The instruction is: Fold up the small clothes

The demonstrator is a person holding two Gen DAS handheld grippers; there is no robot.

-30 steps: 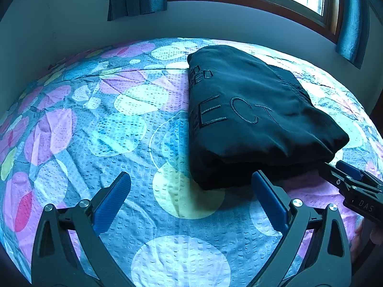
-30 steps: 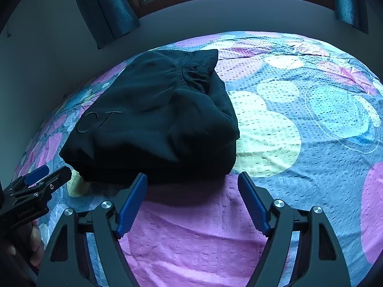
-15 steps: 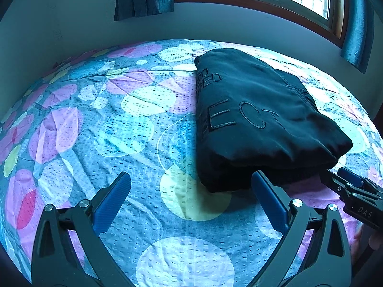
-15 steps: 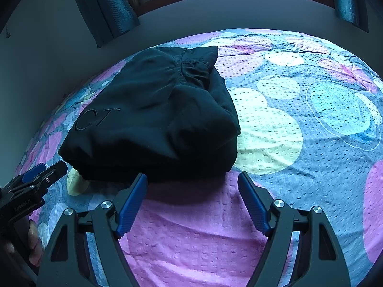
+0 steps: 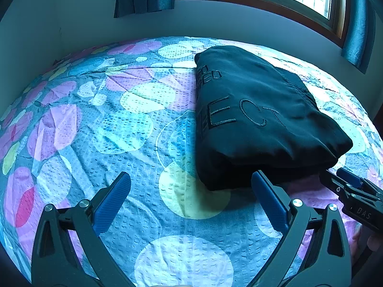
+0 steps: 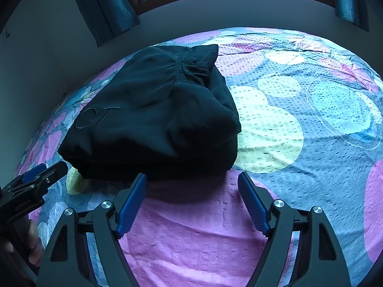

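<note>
The black garment (image 5: 258, 119) lies folded into a thick bundle on the bed (image 5: 119, 129), just ahead of both grippers. The left gripper (image 5: 191, 186) has its jaws spread wide with nothing between them; the bundle's near left corner sits just beyond its right fingertip. The right gripper (image 6: 192, 186) is also spread and holds nothing, and the bundle's near edge lies right in front of its fingertips, slightly toward its left finger. Neither gripper touches the cloth as far as the views show.

The fold looks close to done, so the main risk from here is undoing it. The near edge is a stack of loose layers — if a gripper pushes in low and closes, it may pinch only the top layers or only the bottom ones, and a lift would then peel the bundle open. On the side away from the right gripper the waistband (image 6: 182, 64) bunches up and one corner sticks out; a tug from the near edge could drag that end out of line.

The bed cover is soft and puckered — a low fingertip could catch it together with the garment. The two grippers also sit close to each other at the near edge, so moving inward together could make them collide.
</note>
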